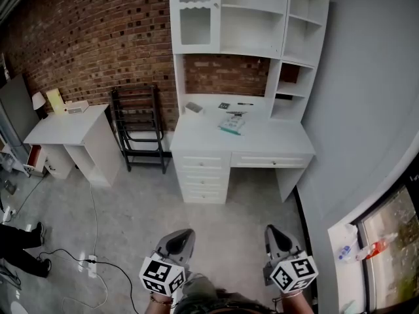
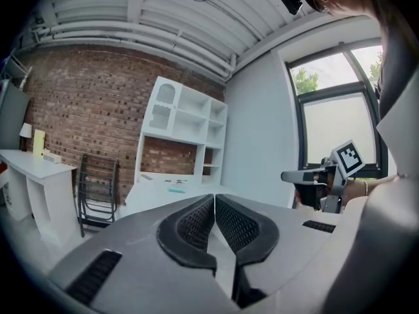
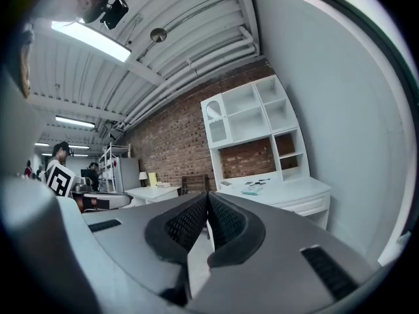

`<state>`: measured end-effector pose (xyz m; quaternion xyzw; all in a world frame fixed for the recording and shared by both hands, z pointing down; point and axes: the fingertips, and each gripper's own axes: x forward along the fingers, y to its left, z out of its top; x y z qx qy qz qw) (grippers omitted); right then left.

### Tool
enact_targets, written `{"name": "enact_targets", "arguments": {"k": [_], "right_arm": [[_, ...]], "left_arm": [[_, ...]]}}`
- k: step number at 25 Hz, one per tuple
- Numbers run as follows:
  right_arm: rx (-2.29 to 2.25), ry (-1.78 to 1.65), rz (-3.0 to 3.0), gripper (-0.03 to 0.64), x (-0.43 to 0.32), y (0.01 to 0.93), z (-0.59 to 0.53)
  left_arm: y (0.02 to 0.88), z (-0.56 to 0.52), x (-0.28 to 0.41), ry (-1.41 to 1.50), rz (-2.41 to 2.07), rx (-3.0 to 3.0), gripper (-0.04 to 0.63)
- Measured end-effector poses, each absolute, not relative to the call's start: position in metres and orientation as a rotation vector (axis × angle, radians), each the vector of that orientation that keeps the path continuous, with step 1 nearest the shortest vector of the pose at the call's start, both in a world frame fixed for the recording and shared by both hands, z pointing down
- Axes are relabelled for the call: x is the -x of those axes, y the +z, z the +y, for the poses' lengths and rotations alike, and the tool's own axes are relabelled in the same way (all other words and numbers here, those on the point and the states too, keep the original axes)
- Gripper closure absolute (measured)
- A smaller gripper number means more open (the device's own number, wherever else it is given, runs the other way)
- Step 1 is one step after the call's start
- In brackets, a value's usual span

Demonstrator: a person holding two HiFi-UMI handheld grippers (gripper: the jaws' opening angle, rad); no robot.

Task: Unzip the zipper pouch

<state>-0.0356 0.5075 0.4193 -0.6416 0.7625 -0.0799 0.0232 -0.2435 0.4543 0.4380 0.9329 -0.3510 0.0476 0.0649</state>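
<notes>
Side table: a white side table [image 1: 65,126] stands at the far left against the brick wall and plays no part in the task.
Folding rack: a black folding rack [image 1: 139,126] leans on the wall between the side table and the desk.
Left gripper: the left gripper [image 1: 178,241] is held low and near the person. Its jaws are pressed together with nothing between them, and it is well apart from the desk.
Desk: the white desk [image 1: 275,142] stands at the far side of the floor under a white hutch [image 1: 252,18].
Zipper pouch: the zipper pouch [image 1: 232,123] is probably the flat pale and teal item lying on the desk top near its middle. It is too small here to make out the zipper or its pull.
Neighbours: a few small dark items lie just behind it, toward the hutch.
Handling: it is judged light, soft and limp. It would likely slide on the smooth top and bunch up if tugged from one end only.
Hold: one gripper would best pinch the fabric at the closed end of the zip track. The other would take the small pull tab, which may slip from the pads.
Right gripper: the right gripper [image 1: 273,235] is near the person, with its jaws shut tight and empty.
Stage: the task is not yet begun, since both grippers must first reach the desk.
</notes>
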Motion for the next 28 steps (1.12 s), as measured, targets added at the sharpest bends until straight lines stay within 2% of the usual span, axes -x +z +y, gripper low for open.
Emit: {"name": "enact_targets", "arguments": {"k": [6,9,14,19,28], "right_arm": [[1.981,-0.261,2.368,0.605,0.033,0.425,0.506],[1.924,-0.294,2.438,0.433,0.04,0.424,0.501],[1.875,-0.28,2.514,0.278,0.046,0.426,0.499],[1.86,-0.269,2.554,0.166,0.043,0.432,0.496],[1.898,-0.26,2.533,0.147,0.02,0.43,0.489]], "left_arm": [[0.425,0.462,0.239,0.009,-1.032,-2.861,0.588],[0.419,0.458,0.239,-0.005,-1.04,-2.857,0.586],[0.416,0.453,0.24,-0.07,-1.073,-2.823,0.556],[0.42,0.447,0.236,-0.072,-1.079,-2.811,0.384],[0.426,0.437,0.217,0.007,-1.049,-2.813,0.091]]}}
